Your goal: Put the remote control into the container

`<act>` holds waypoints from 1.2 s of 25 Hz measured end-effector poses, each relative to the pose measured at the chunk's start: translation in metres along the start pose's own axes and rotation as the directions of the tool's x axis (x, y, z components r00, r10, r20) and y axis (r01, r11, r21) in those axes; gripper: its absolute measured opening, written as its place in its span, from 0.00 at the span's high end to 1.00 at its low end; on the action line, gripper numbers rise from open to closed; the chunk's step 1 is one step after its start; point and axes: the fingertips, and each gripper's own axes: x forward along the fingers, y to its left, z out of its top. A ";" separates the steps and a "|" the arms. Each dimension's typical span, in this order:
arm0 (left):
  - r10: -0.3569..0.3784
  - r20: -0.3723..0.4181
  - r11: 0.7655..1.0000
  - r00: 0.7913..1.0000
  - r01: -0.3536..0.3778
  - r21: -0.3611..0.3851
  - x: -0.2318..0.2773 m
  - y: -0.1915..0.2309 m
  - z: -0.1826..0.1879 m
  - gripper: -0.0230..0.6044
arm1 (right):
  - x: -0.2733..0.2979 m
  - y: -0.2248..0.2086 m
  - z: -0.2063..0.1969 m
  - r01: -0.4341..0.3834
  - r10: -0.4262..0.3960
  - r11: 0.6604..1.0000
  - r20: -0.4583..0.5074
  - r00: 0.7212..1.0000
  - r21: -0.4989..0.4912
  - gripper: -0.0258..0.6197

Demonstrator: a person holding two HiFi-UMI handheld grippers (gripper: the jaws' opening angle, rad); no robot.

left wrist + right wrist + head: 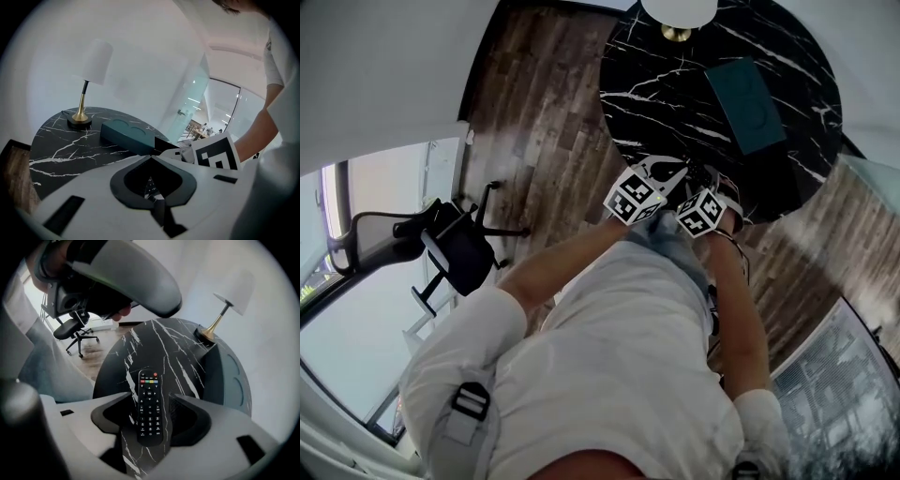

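A black remote control (pixel 150 406) with coloured buttons lies flat on the round black marble table (pixel 154 348), near its front edge. My right gripper (pixel 151 411) is open with the remote between its pads; a thin gap shows on each side of it. The dark teal container (pixel 745 103) sits at the table's far right, past the remote, and is also seen in the right gripper view (pixel 229 380) and the left gripper view (pixel 129 136). My left gripper (pixel 151 159) hovers just left of the right one, its fingers meeting at the tips and holding nothing. In the head view both grippers (pixel 661 178) (pixel 712 192) hide the remote.
A lamp with a brass stem and white shade (pixel 86 93) stands at the table's back edge. An office chair (pixel 455 244) stands on the wood floor to the left. The left gripper's grey body (pixel 126 277) hangs over the right one.
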 end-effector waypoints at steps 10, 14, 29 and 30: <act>-0.015 -0.006 1.000 1.000 0.015 -0.011 0.009 0.009 0.008 0.96 | 0.033 0.008 -0.025 -0.058 0.052 0.996 -0.089 0.995 -0.063 0.59; -0.014 -0.007 1.000 1.000 0.014 -0.008 0.008 0.012 0.007 0.96 | 0.031 0.010 -0.021 -0.087 0.083 0.994 -0.078 0.994 -0.061 0.63; -0.005 -0.016 1.000 1.000 0.005 -0.001 -0.006 0.005 -0.001 0.96 | 0.006 0.007 -0.019 -0.040 0.041 0.999 -0.029 0.999 0.030 0.64; -0.007 -0.013 1.000 1.000 0.007 0.002 -0.007 0.003 0.000 0.96 | -0.001 0.005 -0.017 -0.030 0.031 0.999 -0.014 0.999 0.044 0.64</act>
